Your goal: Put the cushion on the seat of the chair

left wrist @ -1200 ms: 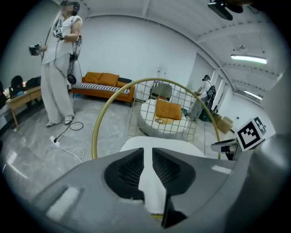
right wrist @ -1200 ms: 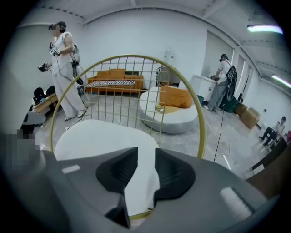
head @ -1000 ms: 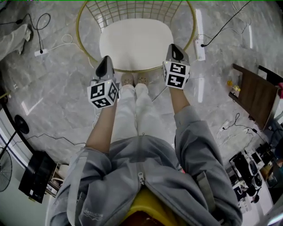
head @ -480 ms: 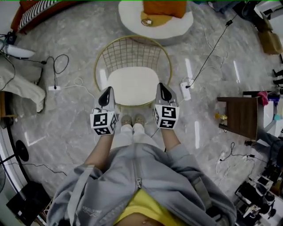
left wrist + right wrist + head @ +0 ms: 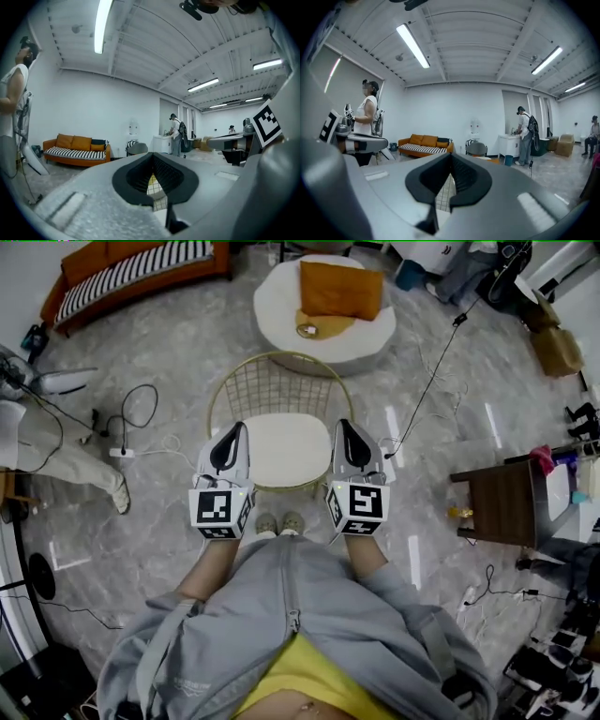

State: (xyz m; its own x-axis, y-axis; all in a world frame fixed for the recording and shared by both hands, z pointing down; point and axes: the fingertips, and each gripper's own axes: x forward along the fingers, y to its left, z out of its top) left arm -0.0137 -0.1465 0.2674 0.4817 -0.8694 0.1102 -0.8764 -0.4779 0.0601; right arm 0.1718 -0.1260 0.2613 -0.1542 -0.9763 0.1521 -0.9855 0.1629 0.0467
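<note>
A gold wire chair (image 5: 279, 388) stands on the marble floor in front of me, with a white cushion (image 5: 286, 448) lying on its seat. Beyond it, an orange cushion (image 5: 339, 289) rests on a round white table (image 5: 281, 310). My left gripper (image 5: 228, 442) hangs high over the seat's left edge, and my right gripper (image 5: 349, 440) is over its right edge. Both are shut and hold nothing. In the left gripper view the left gripper (image 5: 152, 161) points nearly level across the room, as does the right gripper (image 5: 451, 164) in its view. A strip of chair wire (image 5: 158, 199) shows below the shut jaws.
An orange sofa with a striped seat (image 5: 131, 268) lines the back left. A person (image 5: 47, 451) stands at the left by a power strip (image 5: 122, 453) and cables. A brown side table (image 5: 506, 507) is at the right. Another person (image 5: 527, 136) stands at a counter.
Both grippers have risen together, staying shut. The chair now looks smaller and lower in the head view, and the round table with the orange cushion has come fully into sight.
</note>
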